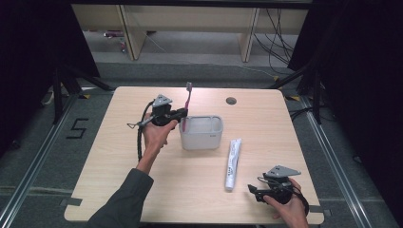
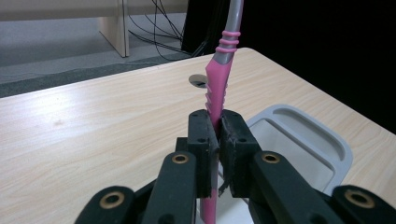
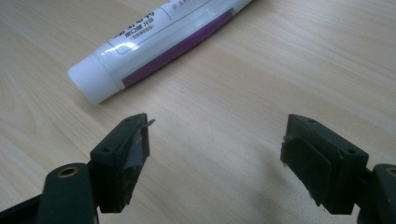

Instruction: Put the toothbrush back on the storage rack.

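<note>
Toothbrush: a pink toothbrush (image 1: 187, 102) with a grey neck stands almost upright, bristle head at the top, its lower end at the left rim of the container; in the left gripper view its ribbed pink handle (image 2: 215, 93) rises out from between the jaws.
Left gripper: the left gripper (image 1: 179, 114) is pinched tight on the toothbrush handle, held above the table just left of the container.
Container: a pale translucent rectangular tub (image 1: 201, 138) sits near the middle of the table.
Toothpaste: a white tube with a purple stripe (image 1: 232, 164) lies flat to the right of the tub, cap toward the person; it is untouched, cap (image 3: 88, 79) just beyond the right gripper.
Right gripper: the right gripper (image 1: 252, 190) rests low at the table's near right edge, jaws spread wide with bare wood between them.
Table: light wood (image 1: 119, 156), with a round cable hole (image 1: 231, 100) at the far side.
</note>
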Demonstrator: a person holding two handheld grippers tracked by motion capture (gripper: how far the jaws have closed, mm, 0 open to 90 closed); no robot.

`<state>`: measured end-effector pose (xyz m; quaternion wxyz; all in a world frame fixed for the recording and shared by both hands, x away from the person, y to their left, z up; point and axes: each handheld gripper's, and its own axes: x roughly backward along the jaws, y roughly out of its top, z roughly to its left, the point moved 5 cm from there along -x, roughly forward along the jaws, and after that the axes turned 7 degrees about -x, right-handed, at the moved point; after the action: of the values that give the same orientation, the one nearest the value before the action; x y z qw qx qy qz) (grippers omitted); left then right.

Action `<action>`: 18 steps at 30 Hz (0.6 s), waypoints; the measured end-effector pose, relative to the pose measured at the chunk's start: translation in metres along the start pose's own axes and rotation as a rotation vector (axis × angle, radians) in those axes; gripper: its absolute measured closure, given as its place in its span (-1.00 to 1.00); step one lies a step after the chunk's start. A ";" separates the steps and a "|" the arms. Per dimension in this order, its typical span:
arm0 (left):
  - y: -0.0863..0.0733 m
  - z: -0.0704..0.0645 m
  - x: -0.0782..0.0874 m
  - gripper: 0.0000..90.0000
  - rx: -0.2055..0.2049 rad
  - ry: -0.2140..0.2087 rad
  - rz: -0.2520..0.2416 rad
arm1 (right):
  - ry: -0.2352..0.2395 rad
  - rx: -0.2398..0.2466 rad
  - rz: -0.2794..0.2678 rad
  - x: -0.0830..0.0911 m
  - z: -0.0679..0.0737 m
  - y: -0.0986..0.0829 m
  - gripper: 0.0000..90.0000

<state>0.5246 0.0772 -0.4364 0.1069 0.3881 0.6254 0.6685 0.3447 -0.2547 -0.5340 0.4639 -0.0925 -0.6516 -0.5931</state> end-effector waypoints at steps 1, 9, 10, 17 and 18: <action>-0.001 0.000 0.000 0.84 0.000 0.004 0.003 | 0.001 0.000 0.001 0.000 0.000 0.000 -0.48; -0.010 0.004 -0.002 0.84 0.010 0.020 0.016 | 0.007 -0.012 0.005 -0.001 0.002 -0.001 -0.48; -0.010 0.005 -0.002 0.84 0.007 0.023 0.018 | 0.011 -0.029 0.015 0.000 0.003 -0.001 -0.48; -0.012 0.004 -0.004 0.83 -0.008 0.030 0.023 | 0.011 -0.022 0.013 0.000 0.002 0.000 -0.48; -0.012 0.004 -0.004 0.83 -0.010 0.034 0.027 | 0.012 -0.022 0.013 0.000 0.003 0.000 -0.48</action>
<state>0.5256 0.0803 -0.4494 0.0891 0.3844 0.6185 0.6795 0.3430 -0.2526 -0.5338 0.4705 -0.0981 -0.6418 -0.5977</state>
